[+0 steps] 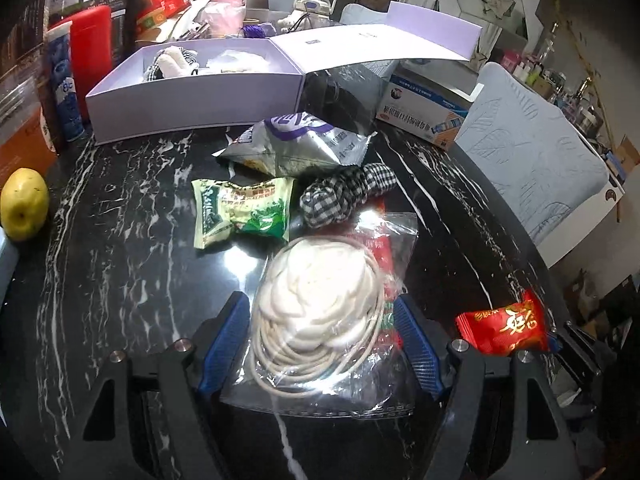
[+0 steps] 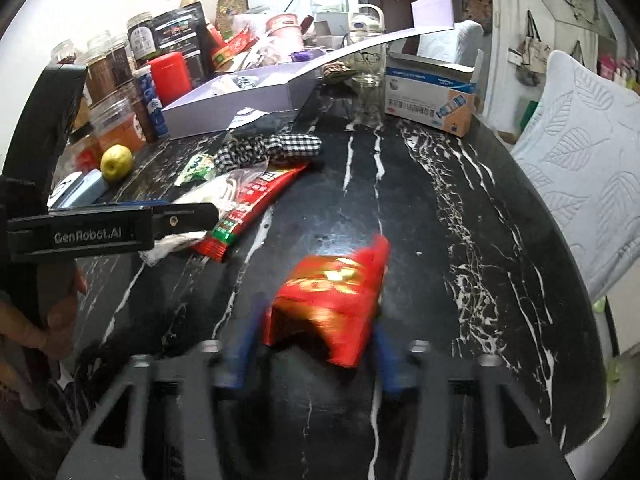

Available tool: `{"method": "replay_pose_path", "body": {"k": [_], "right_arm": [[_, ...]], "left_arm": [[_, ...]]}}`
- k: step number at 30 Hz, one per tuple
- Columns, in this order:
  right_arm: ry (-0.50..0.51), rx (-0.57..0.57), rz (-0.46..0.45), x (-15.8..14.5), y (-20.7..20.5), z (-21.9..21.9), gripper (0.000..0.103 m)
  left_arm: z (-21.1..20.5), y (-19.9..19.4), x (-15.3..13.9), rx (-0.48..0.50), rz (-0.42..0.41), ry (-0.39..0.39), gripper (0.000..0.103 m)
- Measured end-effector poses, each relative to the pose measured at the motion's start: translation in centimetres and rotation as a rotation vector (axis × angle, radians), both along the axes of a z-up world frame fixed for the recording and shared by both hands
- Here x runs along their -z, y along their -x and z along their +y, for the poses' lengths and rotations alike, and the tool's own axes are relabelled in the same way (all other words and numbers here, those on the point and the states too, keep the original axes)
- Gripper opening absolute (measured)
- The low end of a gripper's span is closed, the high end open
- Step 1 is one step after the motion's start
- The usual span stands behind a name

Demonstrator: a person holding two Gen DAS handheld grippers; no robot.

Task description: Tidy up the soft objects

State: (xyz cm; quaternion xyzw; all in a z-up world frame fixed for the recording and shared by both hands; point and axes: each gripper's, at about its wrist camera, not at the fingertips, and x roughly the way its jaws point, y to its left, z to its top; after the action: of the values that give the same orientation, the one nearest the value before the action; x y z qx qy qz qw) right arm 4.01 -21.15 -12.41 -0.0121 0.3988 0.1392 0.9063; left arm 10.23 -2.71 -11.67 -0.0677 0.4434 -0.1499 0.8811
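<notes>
My left gripper [image 1: 320,328] is open, its blue fingers on either side of a clear bag of white cotton pads and cord [image 1: 320,304] on the black marble table [image 1: 120,240]. Beyond lie a checkered cloth toy [image 1: 340,196], a green snack packet [image 1: 244,212] and a silver snack bag [image 1: 296,144]. An open lilac box [image 1: 192,96] at the back holds soft items. My right gripper [image 2: 316,336] is blurred, its blue fingers around a red snack packet [image 2: 332,300], which also shows in the left wrist view [image 1: 504,328].
A yellow fruit [image 1: 24,204] sits at the table's left edge. A blue-and-white carton [image 1: 424,108] stands at the back right, jars and clutter behind the box. A padded chair [image 1: 536,152] stands to the right. The left gripper's body [image 2: 100,232] shows in the right wrist view.
</notes>
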Motion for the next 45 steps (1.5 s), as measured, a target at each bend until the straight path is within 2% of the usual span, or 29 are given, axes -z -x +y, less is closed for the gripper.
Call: {"method": "replay_pose_path", "body": {"k": [5, 9, 18, 21, 23, 24, 26, 27, 30, 32, 34, 36, 39, 40, 45], "right_arm": [[-0.015, 0.011, 0.002, 0.1, -0.2, -0.2, 0.071], [0.002, 0.039, 0.004, 0.2, -0.2, -0.5, 0.082], [-0.055, 0.079, 0.000, 0.0, -0.5, -1.8, 0.085], [-0.065, 0.075, -0.007, 0.0, -0.6, -2.0, 0.085], [-0.078, 0.073, -0.016, -0.1, -0.6, -2.0, 0.085], [-0.084, 0.073, -0.016, 0.0, -0.7, -2.0, 0.085], [-0.093, 0.068, -0.021, 0.0, -0.7, -1.9, 0.085], [-0.090, 0.063, -0.028, 0.0, -0.7, -1.8, 0.084], [-0.067, 0.060, -0.034, 0.3, -0.8, -1.4, 0.063], [-0.069, 0.064, -0.043, 0.2, -0.7, -1.4, 0.061], [-0.072, 0.060, -0.069, 0.0, -0.5, -1.5, 0.049], [-0.066, 0.059, -0.078, 0.0, -0.4, -1.7, 0.049], [-0.072, 0.063, -0.083, 0.0, -0.2, -1.9, 0.048], [-0.073, 0.064, -0.085, 0.0, -0.1, -1.9, 0.048], [-0.075, 0.075, -0.096, -0.2, 0.3, -2.1, 0.047]], "left_arm": [[-0.3, -0.3, -0.1, 0.012, 0.010, -0.018, 0.074], [0.0, 0.3, -0.4, 0.023, -0.006, 0.031, 0.074], [-0.5, -0.2, -0.6, 0.047, -0.013, 0.033, 0.074], [-0.7, -0.6, -0.1, 0.045, -0.005, 0.020, 0.074], [-0.9, -0.5, 0.0, 0.049, -0.025, 0.002, 0.079], [-1.1, -0.5, 0.1, 0.053, -0.032, -0.015, 0.083], [-1.8, -0.3, 0.2, 0.067, -0.048, -0.062, 0.084], [-2.0, -0.2, 0.2, 0.071, -0.054, -0.079, 0.085], [-2.4, 0.3, 0.4, 0.074, -0.078, -0.114, 0.084], [-2.2, 0.7, 0.3, 0.074, -0.088, -0.093, 0.070], [-1.9, 0.9, 0.2, 0.061, -0.088, -0.071, 0.062], [-1.8, 1.3, 0.2, 0.052, -0.093, -0.058, 0.054], [-1.5, 2.1, 0.0, 0.039, -0.107, -0.053, 0.051], [-1.3, 2.6, -0.2, 0.036, -0.113, -0.051, 0.045], [-0.6, 4.3, -1.1, 0.024, -0.140, -0.048, 0.041]]}}
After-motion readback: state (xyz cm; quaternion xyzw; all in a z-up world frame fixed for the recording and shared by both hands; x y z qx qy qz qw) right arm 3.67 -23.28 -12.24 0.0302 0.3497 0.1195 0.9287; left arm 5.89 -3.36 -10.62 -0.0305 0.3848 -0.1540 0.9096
